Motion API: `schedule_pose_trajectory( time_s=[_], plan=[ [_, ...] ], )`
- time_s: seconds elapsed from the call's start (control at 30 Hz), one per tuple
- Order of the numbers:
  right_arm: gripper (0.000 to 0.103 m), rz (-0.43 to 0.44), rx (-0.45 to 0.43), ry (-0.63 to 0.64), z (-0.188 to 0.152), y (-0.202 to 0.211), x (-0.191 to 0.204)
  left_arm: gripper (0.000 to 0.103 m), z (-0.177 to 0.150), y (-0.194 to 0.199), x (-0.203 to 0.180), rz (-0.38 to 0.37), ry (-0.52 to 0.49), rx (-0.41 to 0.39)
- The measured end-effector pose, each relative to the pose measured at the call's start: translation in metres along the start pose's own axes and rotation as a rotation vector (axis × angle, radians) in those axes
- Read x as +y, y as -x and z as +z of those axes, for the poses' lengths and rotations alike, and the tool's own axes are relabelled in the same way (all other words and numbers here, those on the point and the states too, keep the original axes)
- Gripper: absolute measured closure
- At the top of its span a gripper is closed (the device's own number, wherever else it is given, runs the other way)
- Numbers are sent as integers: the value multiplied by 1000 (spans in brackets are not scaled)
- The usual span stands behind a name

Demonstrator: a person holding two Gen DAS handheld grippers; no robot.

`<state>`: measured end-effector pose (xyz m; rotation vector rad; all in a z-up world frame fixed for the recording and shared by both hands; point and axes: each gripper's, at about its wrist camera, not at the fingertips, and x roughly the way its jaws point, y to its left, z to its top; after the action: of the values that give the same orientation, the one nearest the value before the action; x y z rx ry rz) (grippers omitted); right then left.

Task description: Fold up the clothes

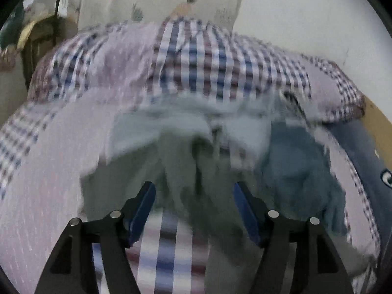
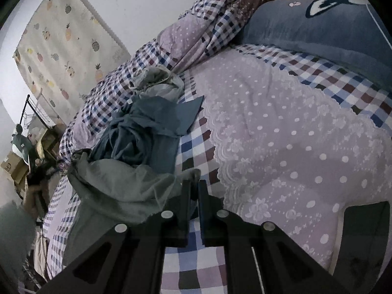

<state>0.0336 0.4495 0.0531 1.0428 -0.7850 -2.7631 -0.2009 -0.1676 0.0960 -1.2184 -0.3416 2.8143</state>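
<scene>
On the bed lies a heap of clothes. A grey-green garment (image 1: 186, 152) fills the middle of the blurred left wrist view, and my left gripper (image 1: 193, 188) hovers open just over it, blue pads wide apart with nothing between them. A blue garment (image 1: 299, 171) lies to its right. In the right wrist view the grey-green garment (image 2: 117, 183) reaches my right gripper (image 2: 194, 183), whose fingers are shut on its near corner. Behind it are the crumpled blue garment (image 2: 147, 127) and a pale grey one (image 2: 156, 80).
The bed has a lilac dotted cover (image 2: 281, 122) with checked borders (image 2: 193, 144). A bunched checked quilt (image 1: 196, 56) lies along the wall side. A blue pillow (image 2: 318, 24) sits at the head. A pineapple-print curtain (image 2: 61, 49) and cluttered furniture (image 2: 29, 147) stand beyond.
</scene>
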Motion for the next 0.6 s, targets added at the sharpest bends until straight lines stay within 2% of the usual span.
schedule_pose_trajectory(
  time_s=[0.13, 0.27, 0.4, 0.5, 0.6],
  plan=[
    [97, -1, -6, -3, -4, 1, 0, 27, -68, 30, 21, -53, 52, 57],
    [97, -1, -18, 4, -4, 3, 3, 26, -150, 71, 25, -177, 140, 123],
    [97, 15, -40, -11, -4, 8, 3, 26, -211, 99, 12, -297, 175, 166],
    [97, 16, -45, -26, -6, 9, 3, 26, -245, 109, -4, -352, 179, 181],
    [97, 10, -46, -26, -8, 10, 6, 26, -255, 114, -17, -379, 182, 163]
  ],
)
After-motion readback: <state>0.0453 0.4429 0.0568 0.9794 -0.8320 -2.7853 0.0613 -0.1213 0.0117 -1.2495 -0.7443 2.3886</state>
